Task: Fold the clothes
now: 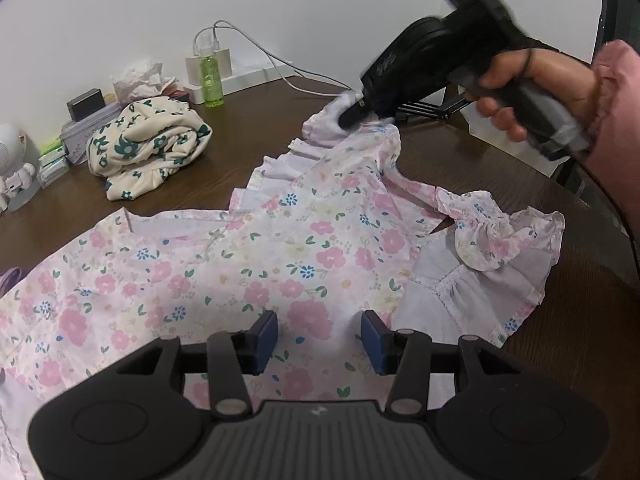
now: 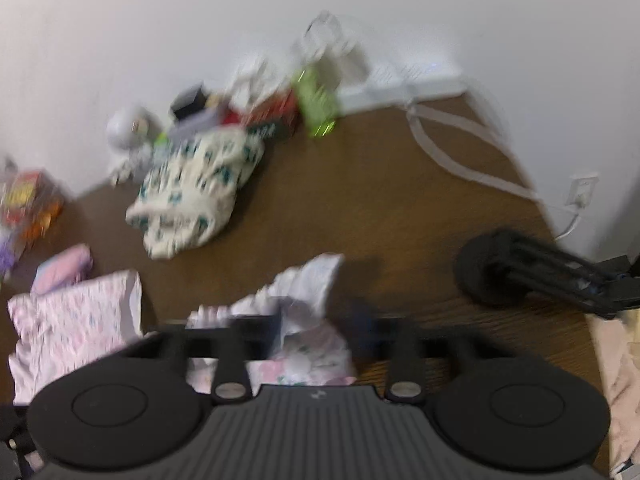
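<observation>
A pink floral garment (image 1: 280,256) lies spread on the brown table (image 1: 248,128), with a ruffled sleeve (image 1: 496,236) bunched at its right. My left gripper (image 1: 319,338) hovers low over the near part of the cloth; its blue pads (image 1: 266,336) stand apart, a low ridge of fabric lies between them, and they do not pinch it. At the far edge, a hand holds my right gripper (image 1: 352,115), shut on a pale lilac corner of the garment (image 1: 340,104) and lifting it. The right wrist view is blurred; the right gripper (image 2: 316,316) has crumpled cloth (image 2: 308,288) in it.
A crumpled cream garment with dark green flowers (image 1: 148,144) sits at the back left. Behind it along the wall are a green bottle (image 1: 211,76), a power strip with cables (image 1: 248,74), tissues and boxes. A black stand (image 2: 520,276) is at the right.
</observation>
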A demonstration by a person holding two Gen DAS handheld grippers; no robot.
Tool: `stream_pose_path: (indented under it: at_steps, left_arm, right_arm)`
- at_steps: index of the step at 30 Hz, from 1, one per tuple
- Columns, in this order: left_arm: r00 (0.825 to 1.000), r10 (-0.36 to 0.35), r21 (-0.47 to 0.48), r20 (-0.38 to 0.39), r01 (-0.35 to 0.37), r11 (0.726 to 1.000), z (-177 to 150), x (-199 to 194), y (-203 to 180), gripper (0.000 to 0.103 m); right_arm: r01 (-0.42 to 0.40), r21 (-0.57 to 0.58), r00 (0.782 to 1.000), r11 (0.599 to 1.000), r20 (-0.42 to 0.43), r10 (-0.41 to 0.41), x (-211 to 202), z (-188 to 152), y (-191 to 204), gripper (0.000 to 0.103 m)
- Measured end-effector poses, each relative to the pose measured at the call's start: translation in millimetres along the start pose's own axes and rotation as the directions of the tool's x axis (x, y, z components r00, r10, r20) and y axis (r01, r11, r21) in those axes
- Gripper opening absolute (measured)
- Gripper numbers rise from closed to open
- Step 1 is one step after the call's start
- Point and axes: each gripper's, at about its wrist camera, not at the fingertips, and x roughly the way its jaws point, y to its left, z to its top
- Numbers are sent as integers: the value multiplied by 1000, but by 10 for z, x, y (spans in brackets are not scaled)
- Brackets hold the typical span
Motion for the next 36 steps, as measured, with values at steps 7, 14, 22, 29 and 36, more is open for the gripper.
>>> stream_pose_path:
  at_steps: [7,14,22,29,36]
  left_arm:
    - [1000,-4,-3,18,4,1000,-52,-35,5,49]
    - [1000,-8,4,20,8,1000,-60,-36,-3,52]
    - [1000,-11,4,16,11,1000,-87,-63,11,52]
    - [997,-39,-67,61,43,997,-132,-341,145,61]
    - [999,25,-55,37,-23,998,-468,-762,171,36]
  right_arm:
    - [-11,30,989,999,148,7,-398,18,-158,55]
    - [-94,-157,992,983,-92,81,-519,-729,54,44]
    - [-150,16,986,989,-73,150,-762,-943,-372,1]
    - [-111,31,993,993,46,109,-1045,-1044,-447,35]
    - [-176,-254,984,951,-29,174,-1039,-1421,164,28]
